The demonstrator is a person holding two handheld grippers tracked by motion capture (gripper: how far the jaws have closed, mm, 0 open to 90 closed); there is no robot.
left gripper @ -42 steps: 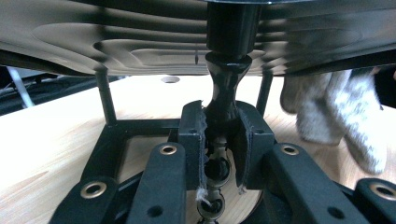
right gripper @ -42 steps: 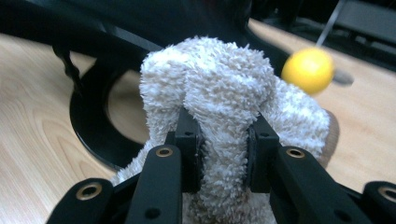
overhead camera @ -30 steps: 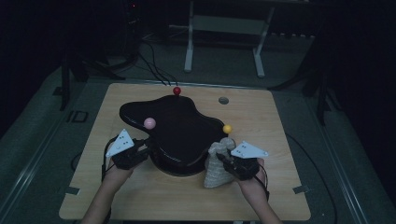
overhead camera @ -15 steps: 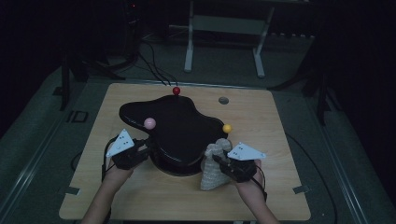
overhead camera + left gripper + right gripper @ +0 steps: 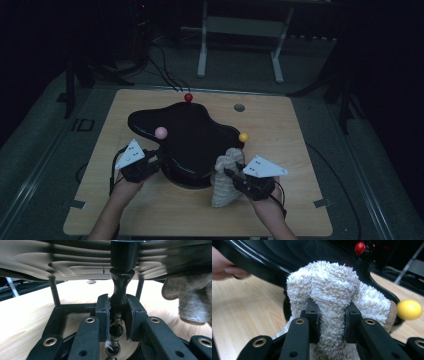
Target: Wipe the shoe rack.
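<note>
Right gripper view: a fluffy white cloth [image 5: 329, 287] is pinched between the two black jaws, in front of a glossy black stand.

In the high view the right gripper [image 5: 231, 173] holds the cloth [image 5: 225, 175] bunched at the near right edge of the black stand [image 5: 192, 140], its lower end on the desk [image 5: 280, 120]; the jaws are clamped on a fold of it, pile bulging above and beside the pads. The left gripper [image 5: 156, 162] sits at the stand's near left edge; in the left gripper view its jaws are closed on a slim black post [image 5: 119, 290] under the stand's top. Red [image 5: 188, 97], pink [image 5: 161, 132] and yellow [image 5: 243, 137] balls sit at the stand's rim.
</note>
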